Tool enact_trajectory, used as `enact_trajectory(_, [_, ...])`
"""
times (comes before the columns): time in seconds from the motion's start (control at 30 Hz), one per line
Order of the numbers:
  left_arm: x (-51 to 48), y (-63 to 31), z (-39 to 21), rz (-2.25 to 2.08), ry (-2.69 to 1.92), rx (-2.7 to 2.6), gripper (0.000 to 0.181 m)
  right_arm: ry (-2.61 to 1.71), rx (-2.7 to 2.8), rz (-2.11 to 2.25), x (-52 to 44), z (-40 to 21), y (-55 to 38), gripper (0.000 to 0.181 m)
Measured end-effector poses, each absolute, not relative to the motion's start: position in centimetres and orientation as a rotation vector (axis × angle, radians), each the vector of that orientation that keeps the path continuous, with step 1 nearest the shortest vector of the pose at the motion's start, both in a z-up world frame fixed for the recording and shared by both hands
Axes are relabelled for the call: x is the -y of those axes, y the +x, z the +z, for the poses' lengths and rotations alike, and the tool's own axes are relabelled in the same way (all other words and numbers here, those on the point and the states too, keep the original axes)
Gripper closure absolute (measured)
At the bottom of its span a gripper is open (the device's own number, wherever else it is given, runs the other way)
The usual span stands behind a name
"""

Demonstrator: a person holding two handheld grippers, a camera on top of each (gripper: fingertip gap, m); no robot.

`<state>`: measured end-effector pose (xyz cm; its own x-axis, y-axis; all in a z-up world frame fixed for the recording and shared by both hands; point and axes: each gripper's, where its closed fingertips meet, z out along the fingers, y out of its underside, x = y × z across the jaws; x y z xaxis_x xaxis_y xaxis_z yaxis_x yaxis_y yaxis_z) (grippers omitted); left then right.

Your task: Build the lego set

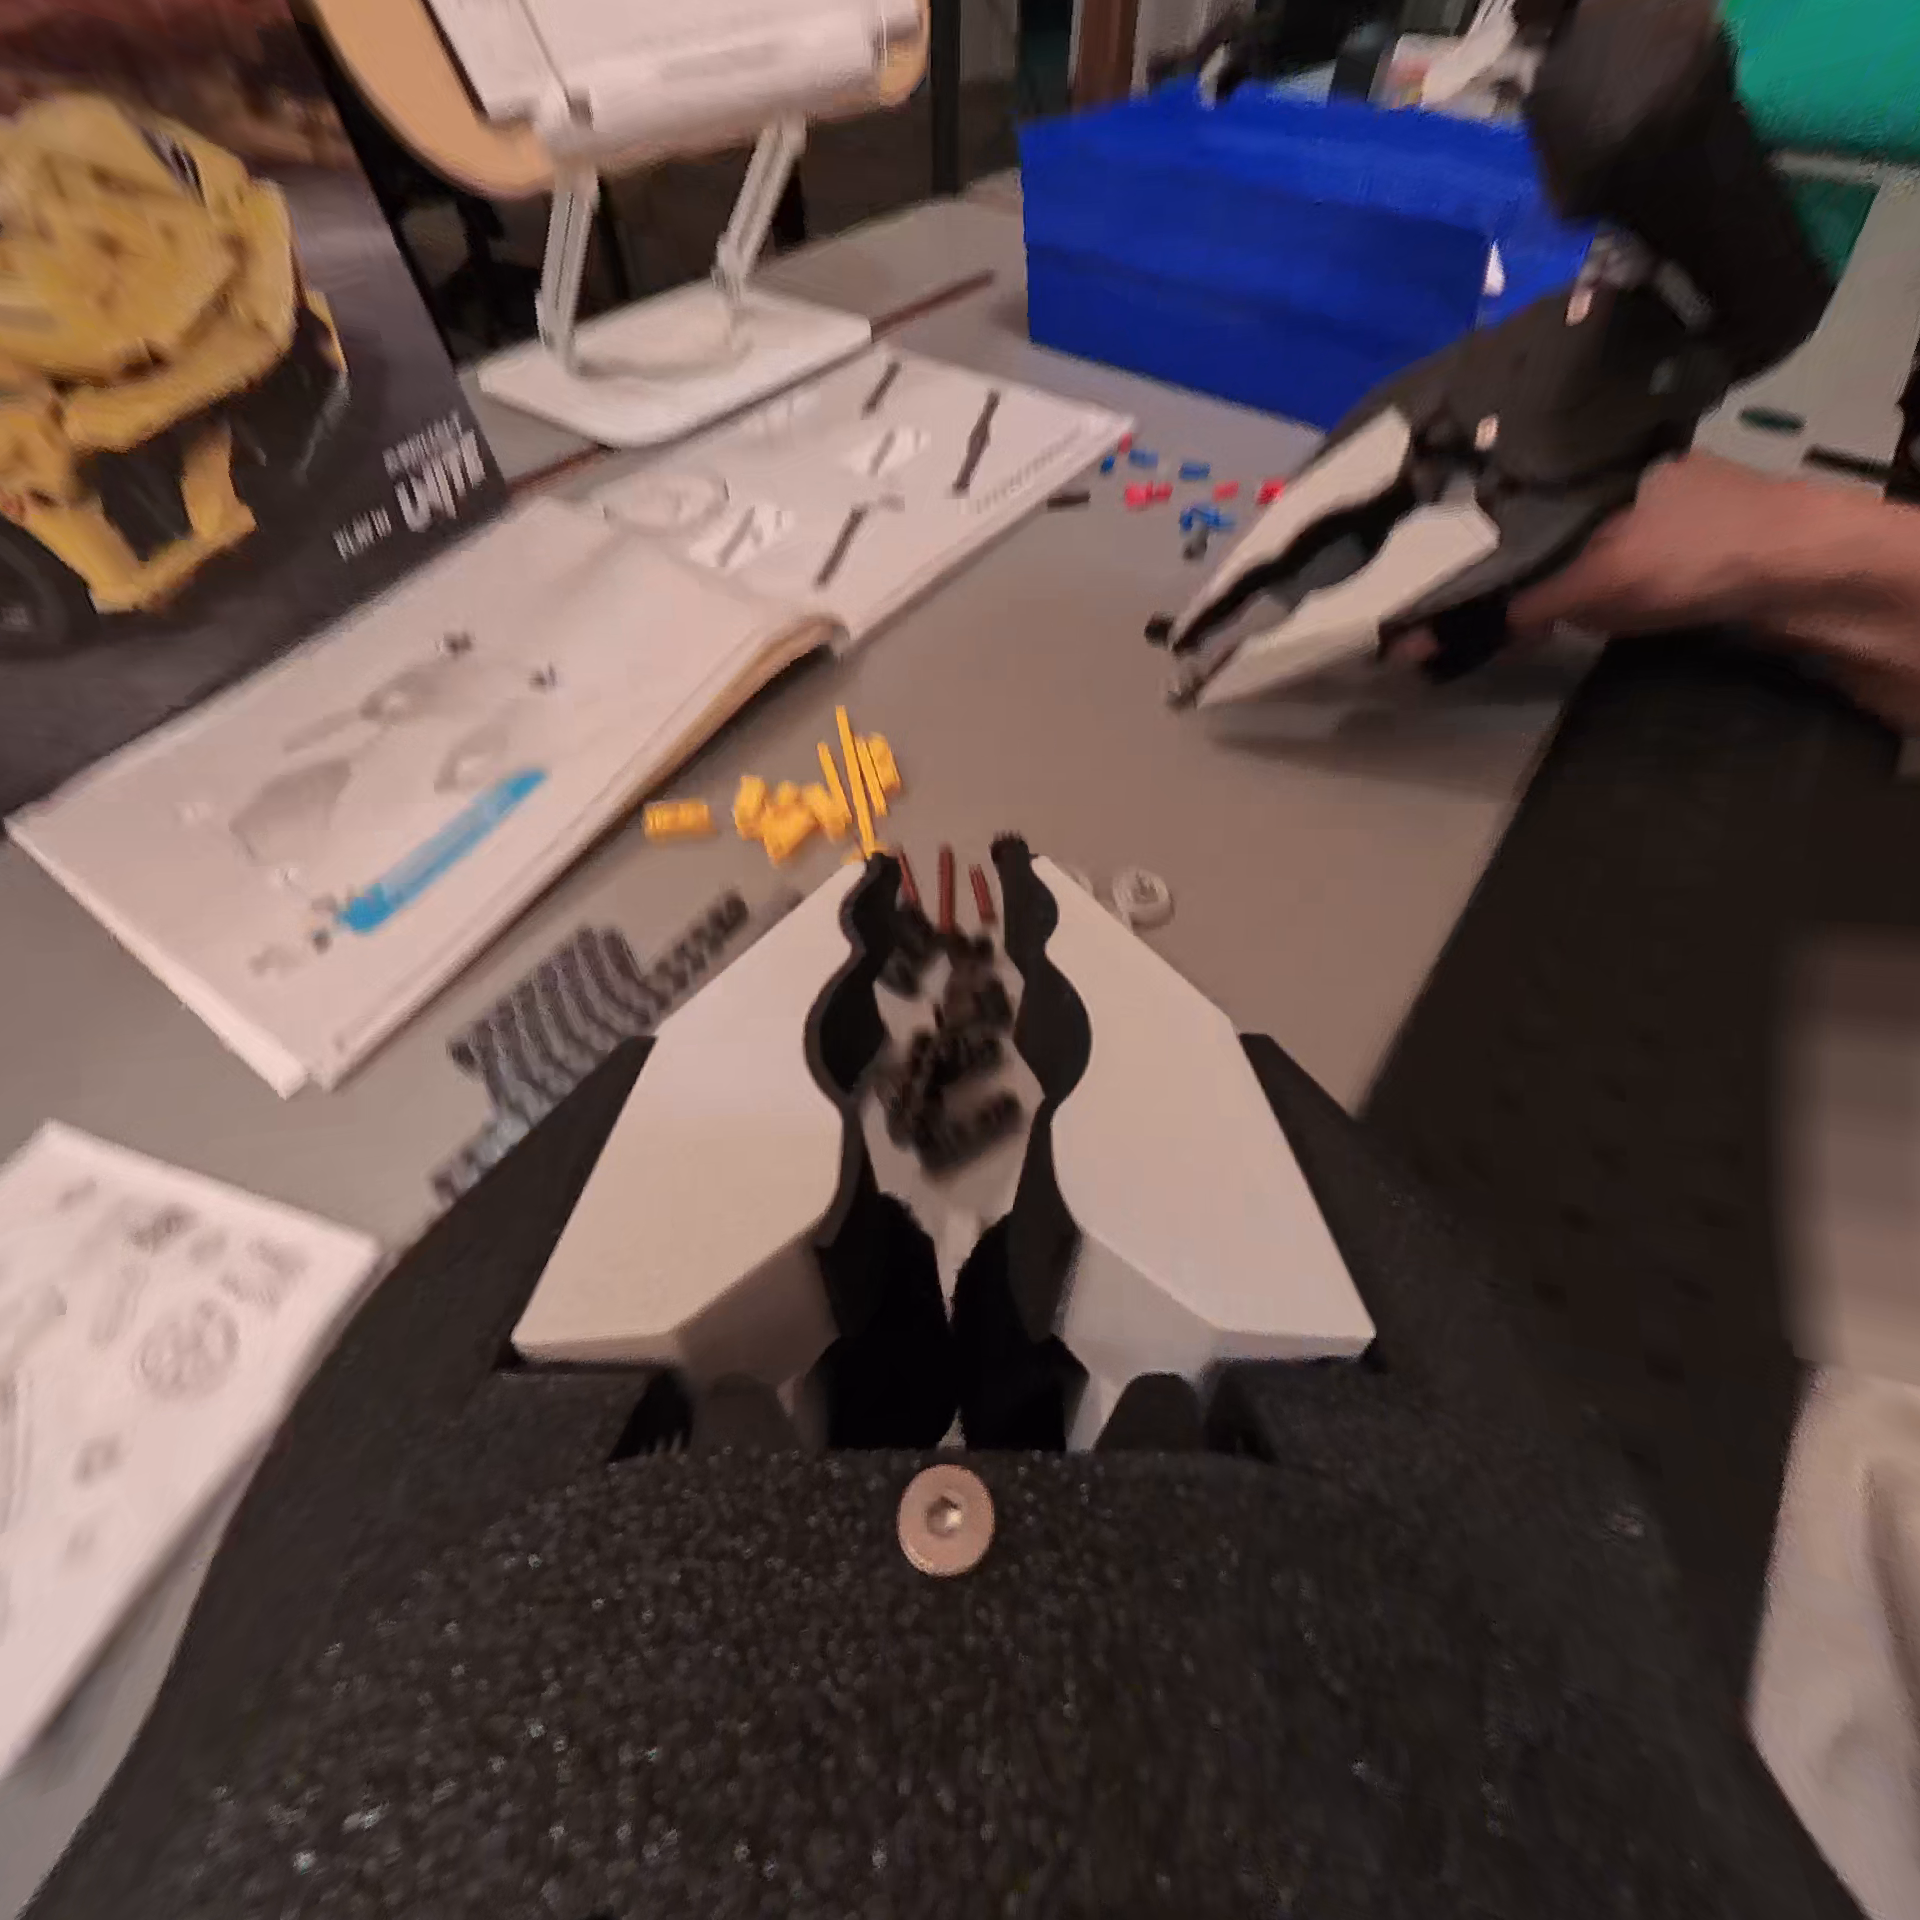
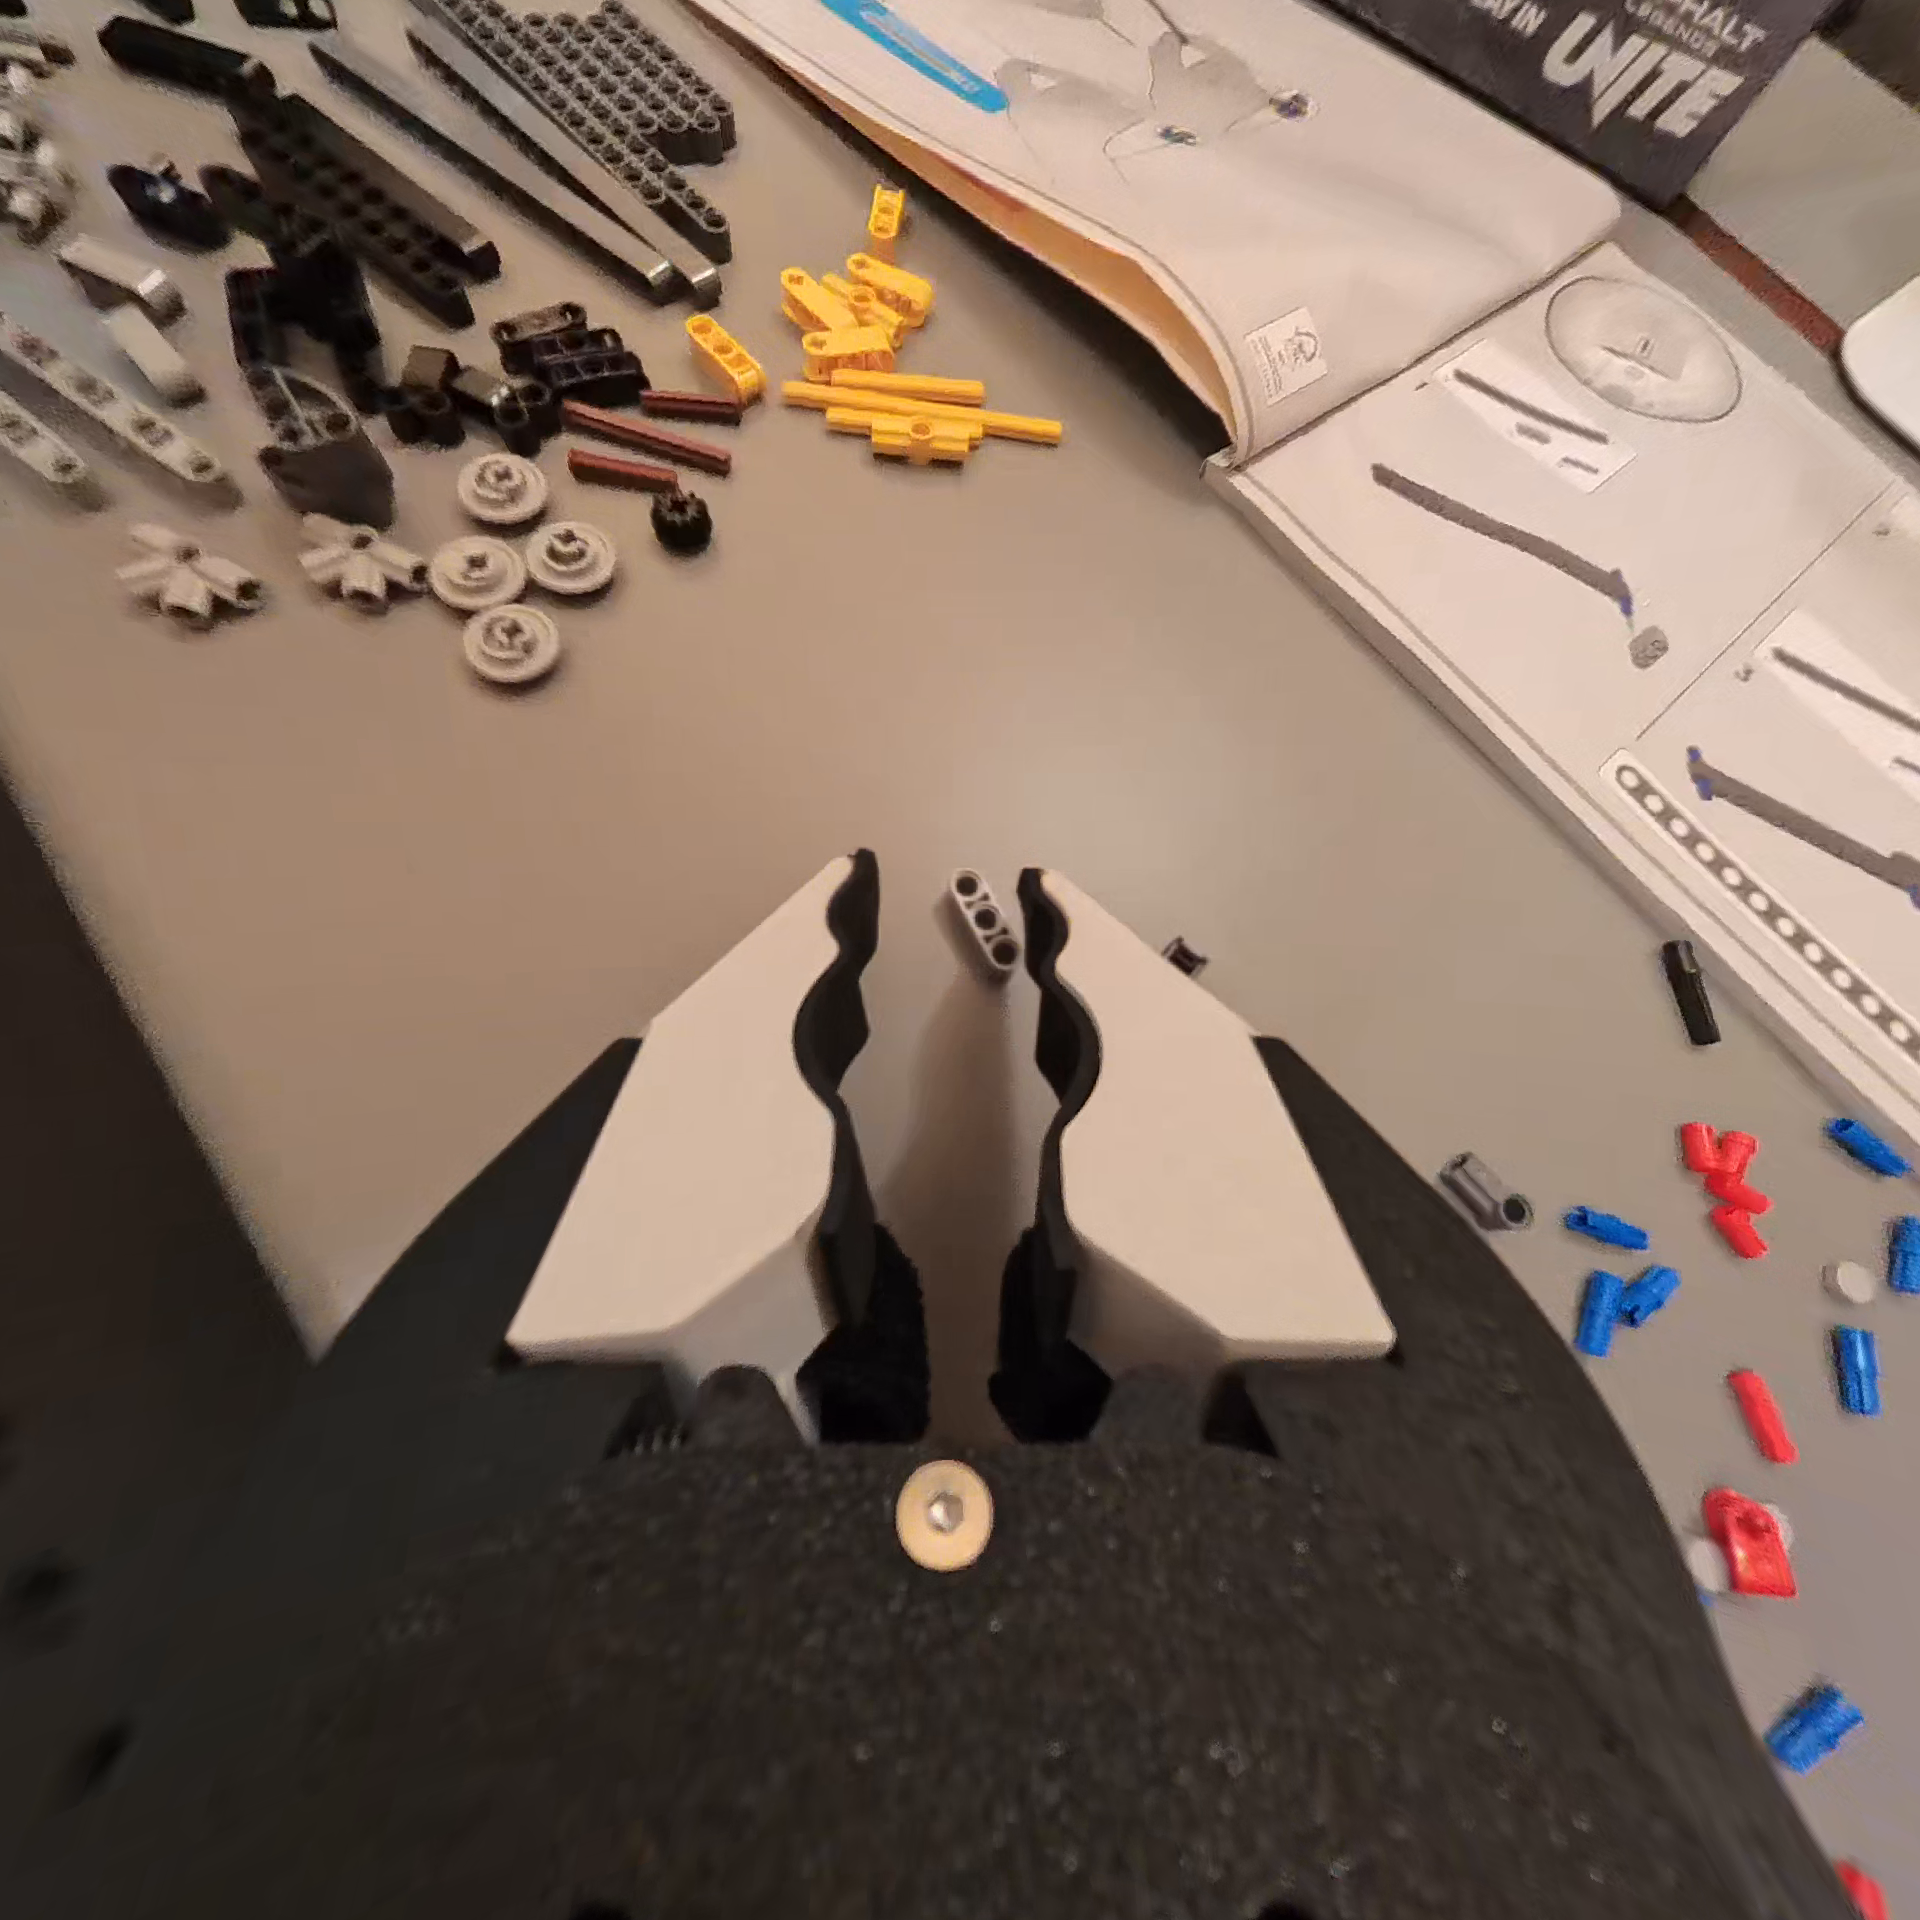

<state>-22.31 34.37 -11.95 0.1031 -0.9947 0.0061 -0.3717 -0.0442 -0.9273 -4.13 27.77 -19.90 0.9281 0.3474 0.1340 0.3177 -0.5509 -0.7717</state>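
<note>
Right gripper (image 2: 948,883) is low over the table (image 2: 727,831), jaws apart at a moderate gap, nothing held. A short grey three-hole beam (image 2: 985,921) lies flat on the table between the fingertips, close against the right-hand finger and clear of the left-hand one. The step in hand appears to be picking up this beam.

Beam orientation: long axis runs near-to-far, almost parallel to the fingers, far end leaning slightly left. Holes face up.

To do it well: shift the gripper a little right so that the beam sits centred in the gap, then close on its two long side faces. Closing off-centre would likely push or spin the beam. The tips should come down near the table, since the beam is thin.

Left gripper (image 1: 948,857) is over the dark parts pile (image 1: 951,1049), jaws narrowly apart. Blur prevents telling whether anything is gripped.

Manual (image 2: 1403,343) lies open on the far right. Yellow pieces (image 2: 883,364) are far, ahead of the right gripper; blue pins (image 2: 1621,1294) and red pins (image 2: 1730,1184) are scattered near right.
</note>
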Motion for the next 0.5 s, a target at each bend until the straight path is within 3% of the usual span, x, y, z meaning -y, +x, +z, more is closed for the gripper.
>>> enact_trajectory(0.17, [-40.7,-17.0,-7.0,-0.922,-1.46,-1.303,0.162,-2.227,0.526,0.082,-27.8,-20.8,-3.5,0.157])
enact_trajectory(0.3, [-46.4,-13.5,-4.2,-0.945,-1.453,-1.182,0.163,-2.246,0.549,0.066,-27.6,-21.2,-3.4,0.173])
enact_trajectory(0.5, [-49.5,-13.1,-4.6,-1.004,-1.476,-1.12,0.163,-2.121,0.633,0.216,-28.5,-18.8,-8.8,0.174])
